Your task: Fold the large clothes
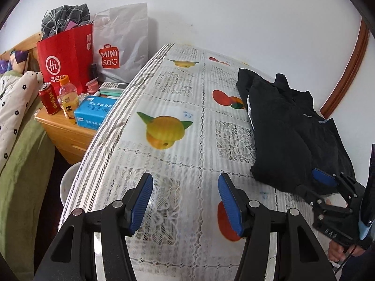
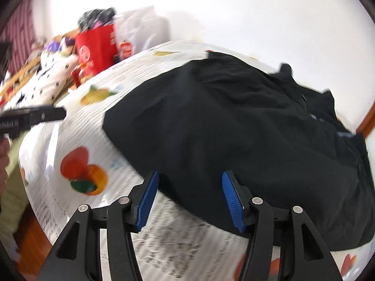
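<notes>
Blue ribbed pads line both tools. The left gripper (image 1: 185,201) hovers with its jaws spread wide and nothing between them, above the fruit-printed tablecloth (image 1: 178,121). The right gripper (image 2: 189,199) is likewise spread wide and grips nothing; the near hem of the black garment (image 2: 234,128) lies just under its fingertips, though motion blur in the right wrist view makes it hard to tell whether the pads touch the cloth. From the left wrist view only one blue pad and the black linkage of the right gripper (image 1: 328,182) show, at the garment's near corner; its other finger is hidden.

The black garment (image 1: 290,135) lies bunched on the right part of the table, its far end rumpled and its shape hard to read.

Left of the table stands a wooden nightstand (image 1: 63,135), holding a blue tissue pack (image 1: 93,112), an orange drink bottle (image 1: 68,98) and a red can (image 1: 49,98). Behind them stand a red paper bag (image 1: 65,56) stuffed with checked fabric, and a white MINISO bag (image 1: 121,44) against the wall. A flower-dotted quilt (image 1: 14,107) is cut off at the left edge.
</notes>
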Action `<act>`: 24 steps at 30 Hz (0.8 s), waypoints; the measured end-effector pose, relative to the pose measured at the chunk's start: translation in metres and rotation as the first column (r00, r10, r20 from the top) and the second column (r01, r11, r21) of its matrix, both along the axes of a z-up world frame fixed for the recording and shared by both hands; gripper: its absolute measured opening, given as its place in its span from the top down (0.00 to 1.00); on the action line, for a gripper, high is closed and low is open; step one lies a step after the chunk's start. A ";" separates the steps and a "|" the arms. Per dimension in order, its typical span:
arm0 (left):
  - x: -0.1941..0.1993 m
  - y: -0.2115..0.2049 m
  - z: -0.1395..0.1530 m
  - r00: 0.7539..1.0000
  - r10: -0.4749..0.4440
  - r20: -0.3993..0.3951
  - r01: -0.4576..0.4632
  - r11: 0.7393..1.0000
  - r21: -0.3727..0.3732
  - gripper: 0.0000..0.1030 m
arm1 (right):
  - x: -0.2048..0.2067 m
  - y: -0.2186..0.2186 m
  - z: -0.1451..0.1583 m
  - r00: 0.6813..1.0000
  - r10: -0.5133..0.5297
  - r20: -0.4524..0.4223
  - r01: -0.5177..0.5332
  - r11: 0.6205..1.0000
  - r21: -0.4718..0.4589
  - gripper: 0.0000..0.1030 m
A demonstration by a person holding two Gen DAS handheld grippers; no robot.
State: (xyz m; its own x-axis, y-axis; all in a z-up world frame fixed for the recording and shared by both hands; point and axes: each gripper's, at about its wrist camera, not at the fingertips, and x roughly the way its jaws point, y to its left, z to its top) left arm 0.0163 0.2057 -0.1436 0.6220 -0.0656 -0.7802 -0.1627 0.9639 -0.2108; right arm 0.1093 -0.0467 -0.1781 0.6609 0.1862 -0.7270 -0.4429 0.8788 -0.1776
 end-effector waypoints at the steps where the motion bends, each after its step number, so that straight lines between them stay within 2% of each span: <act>1: -0.002 0.002 -0.001 1.000 -0.001 0.000 0.001 1.000 -0.006 0.46 | -0.002 0.007 -0.002 1.000 0.020 0.012 -0.020 1.000 -0.019 0.41; 5: -0.007 0.009 -0.004 1.000 -0.003 0.002 0.003 1.000 -0.021 0.46 | -0.007 0.030 -0.008 0.998 0.052 0.044 -0.048 0.995 -0.091 0.33; 10: -0.009 0.016 -0.007 1.000 -0.005 0.005 0.005 0.999 -0.038 0.46 | -0.001 0.058 -0.020 0.996 0.062 0.068 -0.046 0.978 -0.205 0.32; 18: -0.009 0.024 -0.016 1.000 -0.012 -0.004 0.012 0.998 -0.055 0.46 | 0.012 0.094 -0.021 0.992 0.029 0.120 0.003 0.965 -0.263 0.32; 19: -0.009 0.025 -0.018 1.000 -0.010 -0.009 0.009 0.998 -0.059 0.46 | 0.014 0.097 -0.021 0.992 0.033 0.123 0.001 0.964 -0.266 0.40; 20: -0.009 0.026 -0.020 1.000 -0.009 -0.013 0.009 0.998 -0.060 0.46 | 0.015 0.099 -0.022 0.993 0.038 0.115 -0.007 0.965 -0.261 0.56; 23: -0.010 0.026 -0.022 1.000 -0.016 -0.015 0.015 0.998 -0.062 0.46 | 0.016 0.107 -0.024 0.993 0.044 0.108 -0.012 0.960 -0.281 0.78; 24: -0.010 0.025 -0.022 1.000 -0.017 -0.016 0.016 0.998 -0.060 0.46 | 0.016 0.110 -0.025 0.993 0.046 0.111 -0.012 0.956 -0.292 0.82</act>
State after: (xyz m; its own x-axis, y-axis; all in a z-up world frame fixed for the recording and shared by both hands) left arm 0.0060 0.2306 -0.1656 0.6073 -0.1223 -0.7850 -0.1513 0.9522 -0.2654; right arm 0.1257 0.0631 -0.2026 0.7410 -0.0010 -0.6715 -0.4289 0.7687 -0.4745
